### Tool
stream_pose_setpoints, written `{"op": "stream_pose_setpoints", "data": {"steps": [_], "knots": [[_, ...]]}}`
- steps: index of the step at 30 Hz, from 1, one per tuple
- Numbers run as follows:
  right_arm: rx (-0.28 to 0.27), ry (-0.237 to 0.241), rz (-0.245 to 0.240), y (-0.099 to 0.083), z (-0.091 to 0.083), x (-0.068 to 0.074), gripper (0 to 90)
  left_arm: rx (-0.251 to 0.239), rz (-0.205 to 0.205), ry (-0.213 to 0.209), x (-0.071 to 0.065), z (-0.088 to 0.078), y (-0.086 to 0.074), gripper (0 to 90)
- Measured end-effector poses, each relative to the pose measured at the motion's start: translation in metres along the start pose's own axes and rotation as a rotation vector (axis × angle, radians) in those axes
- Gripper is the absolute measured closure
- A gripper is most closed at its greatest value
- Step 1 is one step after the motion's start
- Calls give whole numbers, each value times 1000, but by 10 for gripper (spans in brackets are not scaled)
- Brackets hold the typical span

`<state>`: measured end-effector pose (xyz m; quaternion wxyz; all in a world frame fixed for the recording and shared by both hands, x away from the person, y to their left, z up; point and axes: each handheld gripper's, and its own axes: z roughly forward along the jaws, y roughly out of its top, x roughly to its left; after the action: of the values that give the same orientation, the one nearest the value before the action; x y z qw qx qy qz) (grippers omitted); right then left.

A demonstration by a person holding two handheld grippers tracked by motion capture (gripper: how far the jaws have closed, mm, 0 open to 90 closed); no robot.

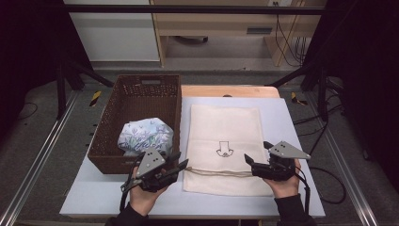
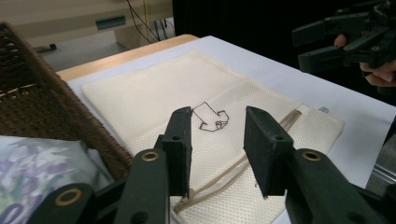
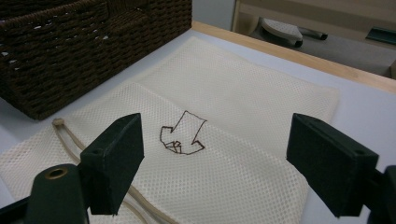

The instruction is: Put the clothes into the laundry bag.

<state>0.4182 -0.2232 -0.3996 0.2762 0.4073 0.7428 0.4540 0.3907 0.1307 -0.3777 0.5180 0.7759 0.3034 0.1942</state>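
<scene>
we hover both claws over the near end of the mesh bag, which lies flat on the worktop just right of the brown basket, its drawstring running across the end closest to us. our left claw sits at the bag's near left corner with its jaws partly apart and nothing between them; in the left gripper view the pads frame the little arrow mark on the cloth without pressing on it. our right claw hangs at the near right edge, jaws spread wide and empty, the bag's weave lying below them in the right gripper view. a bundle of patterned cloth waits in the basket, touching its near wall. we judge this as the approach step: getting set to take the bag by its opening, likely so the bundle can go in. the next move, as we see it, calls for lowering each claw to the drawstring hem, pinching only the top layer of mesh on either side, and lifting evenly so the mouth parts rather than the whole bag sliding.
</scene>
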Motion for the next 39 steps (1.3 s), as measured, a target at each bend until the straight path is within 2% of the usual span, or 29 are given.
{"op": "stream_pose_setpoints", "data": {"steps": [5,9,10,13,17,19,21,28,30,36,39], "knots": [[9,8,-5,0,4,4,197,29,45,0,-12,14,3,718],[14,18,-6,0,7,7,201,56,58,-25,-20,29,2,782],[15,26,-14,-1,8,9,210,80,77,-40,-25,37,-1,813],[27,35,-19,-2,10,11,219,104,90,-51,-30,44,-5,851],[40,46,-24,-5,13,12,227,146,98,-76,-37,56,-17,876],[54,51,-30,-6,15,13,235,182,113,-78,-40,64,-25,881],[62,58,-42,-8,18,15,247,203,112,-85,-40,70,-30,887],[118,96,-38,-21,32,21,292,272,107,-109,-42,91,-48,892],[133,102,-53,-25,35,22,308,288,107,-113,-42,95,-52,891],[180,127,-46,-35,46,23,376,315,102,-117,-41,102,-62,890],[223,154,-56,-41,54,27,422,330,104,-117,-41,105,-66,890]]}}
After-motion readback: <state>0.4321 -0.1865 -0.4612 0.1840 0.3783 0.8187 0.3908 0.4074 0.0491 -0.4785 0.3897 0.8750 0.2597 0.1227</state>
